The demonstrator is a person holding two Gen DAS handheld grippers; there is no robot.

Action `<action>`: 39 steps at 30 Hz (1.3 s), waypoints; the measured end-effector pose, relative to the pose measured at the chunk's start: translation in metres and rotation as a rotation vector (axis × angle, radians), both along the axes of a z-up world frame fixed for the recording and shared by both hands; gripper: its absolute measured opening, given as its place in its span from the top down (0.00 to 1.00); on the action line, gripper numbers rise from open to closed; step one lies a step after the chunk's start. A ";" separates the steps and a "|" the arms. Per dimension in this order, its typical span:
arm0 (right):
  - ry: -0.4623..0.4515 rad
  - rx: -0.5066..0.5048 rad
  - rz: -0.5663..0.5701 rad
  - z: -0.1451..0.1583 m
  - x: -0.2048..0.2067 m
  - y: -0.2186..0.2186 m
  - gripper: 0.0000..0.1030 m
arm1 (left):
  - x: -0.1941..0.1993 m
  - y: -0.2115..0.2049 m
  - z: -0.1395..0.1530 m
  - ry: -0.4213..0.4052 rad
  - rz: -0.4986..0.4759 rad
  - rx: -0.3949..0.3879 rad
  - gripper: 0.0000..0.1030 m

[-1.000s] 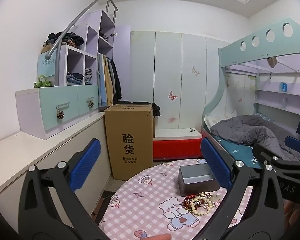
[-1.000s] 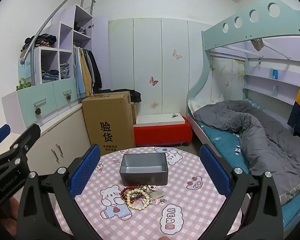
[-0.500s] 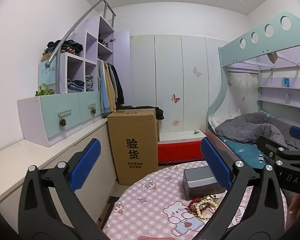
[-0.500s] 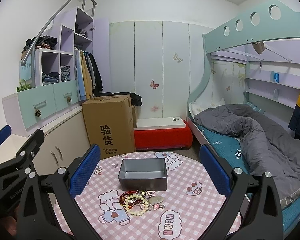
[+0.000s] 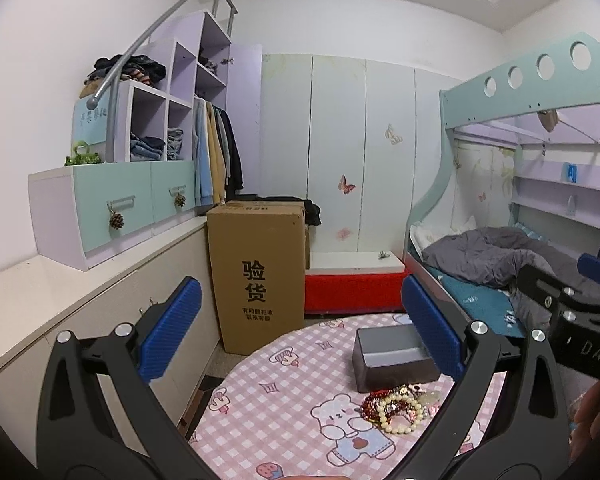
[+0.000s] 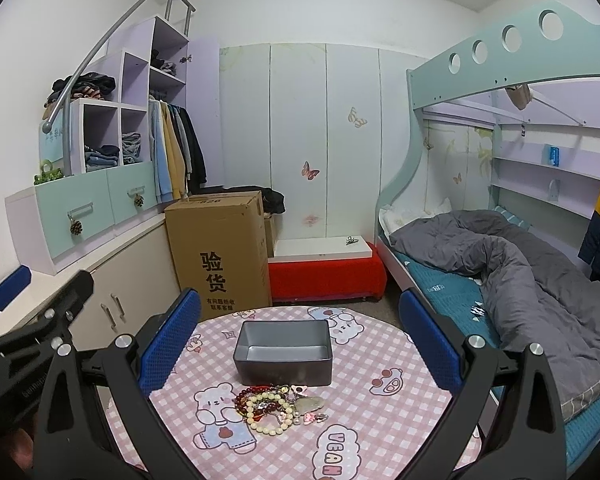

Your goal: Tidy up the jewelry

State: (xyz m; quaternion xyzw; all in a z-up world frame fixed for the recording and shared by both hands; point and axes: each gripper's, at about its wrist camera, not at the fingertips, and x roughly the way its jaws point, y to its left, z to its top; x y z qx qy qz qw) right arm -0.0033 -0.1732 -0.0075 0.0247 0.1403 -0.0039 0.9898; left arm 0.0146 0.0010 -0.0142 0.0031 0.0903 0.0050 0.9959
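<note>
The pile of jewelry [image 6: 278, 408] was heaped on the pink desk [image 6: 380, 408], just in front of the grey tin [image 6: 283, 352], so a short move into it could be made. Both the left tongs [image 5: 300, 328] and the right tongs [image 6: 300, 328] were held wide and empty above the desk, likely ready for a first pick.

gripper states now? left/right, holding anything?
Left gripper: open, holding nothing.
Right gripper: open, holding nothing; jewelry pile lies on the table.
</note>
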 end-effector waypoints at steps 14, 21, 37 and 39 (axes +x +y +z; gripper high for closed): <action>0.107 0.008 -0.012 -0.041 0.018 -0.021 0.07 | 0.045 -0.017 -0.060 0.220 -0.030 0.071 0.05; 0.255 0.048 -0.061 -0.095 0.030 -0.050 0.07 | 0.085 -0.041 -0.133 0.466 -0.107 0.132 0.05; 0.379 0.081 -0.073 -0.135 0.043 -0.064 0.07 | 0.133 -0.069 -0.204 0.701 -0.158 0.131 0.10; 0.384 0.079 -0.071 -0.137 0.044 -0.064 0.07 | 0.134 -0.067 -0.205 0.716 -0.212 0.086 0.30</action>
